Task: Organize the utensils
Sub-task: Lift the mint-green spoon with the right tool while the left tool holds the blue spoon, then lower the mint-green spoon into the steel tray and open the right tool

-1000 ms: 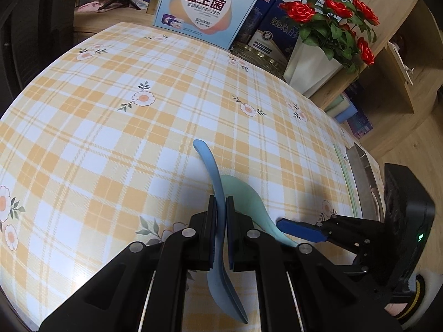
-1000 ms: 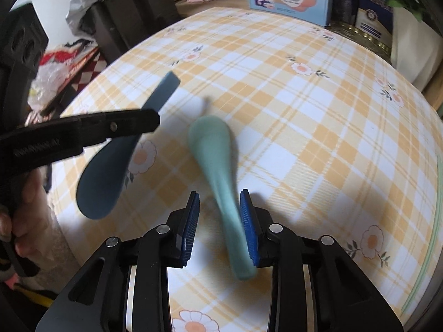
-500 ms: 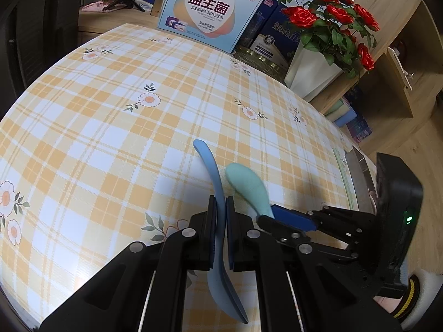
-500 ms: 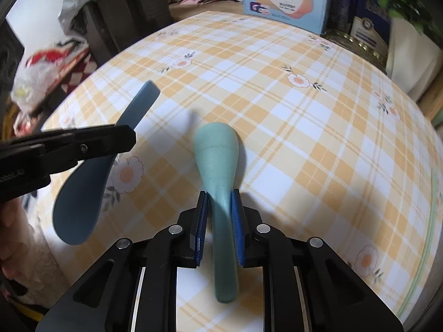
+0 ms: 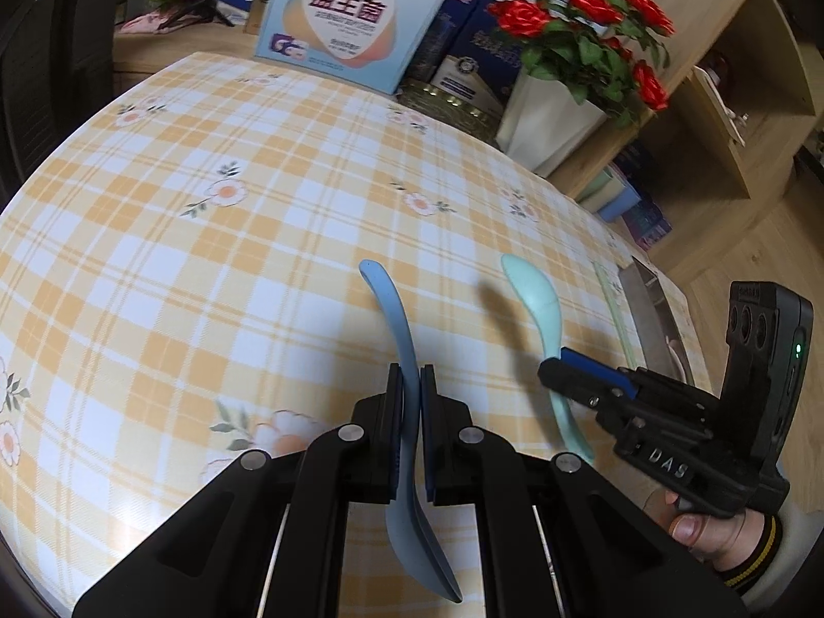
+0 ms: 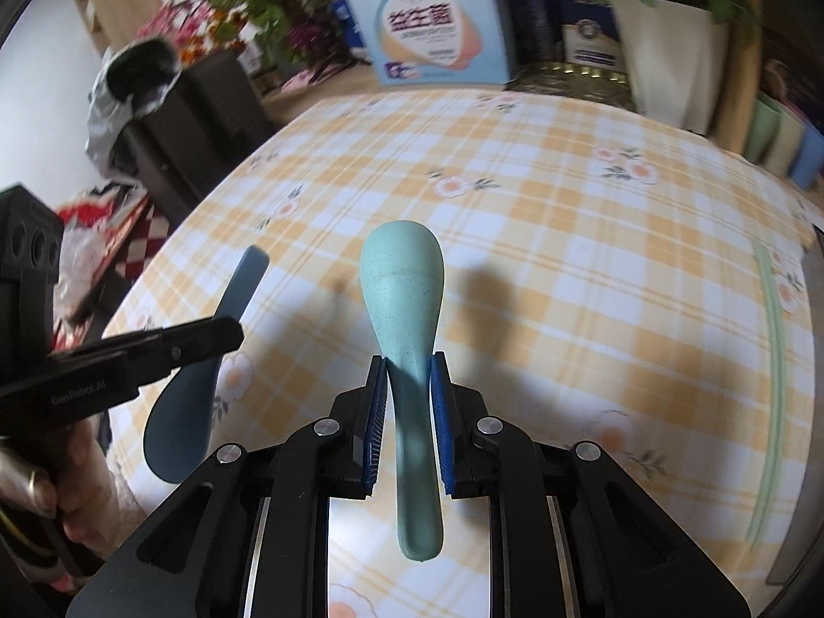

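The left tool (image 5: pixel 410 401) is clamped on the blue spoon (image 5: pixel 394 319), handle pointing ahead, above the checked tabletop (image 5: pixel 206 268). To its right, the right tool (image 6: pixel 408 386) grips the green spoon (image 6: pixel 404 288), bowl forward, lifted clear.

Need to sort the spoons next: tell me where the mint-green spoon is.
The mint-green spoon is clamped in the right tool, lifted above the checked tablecloth, to the right of the blue spoon in the left tool.

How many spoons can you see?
2. The blue spoon is pinched in the left gripper, and the mint green spoon is pinched in the right gripper, both above the checked tablecloth. No others show.
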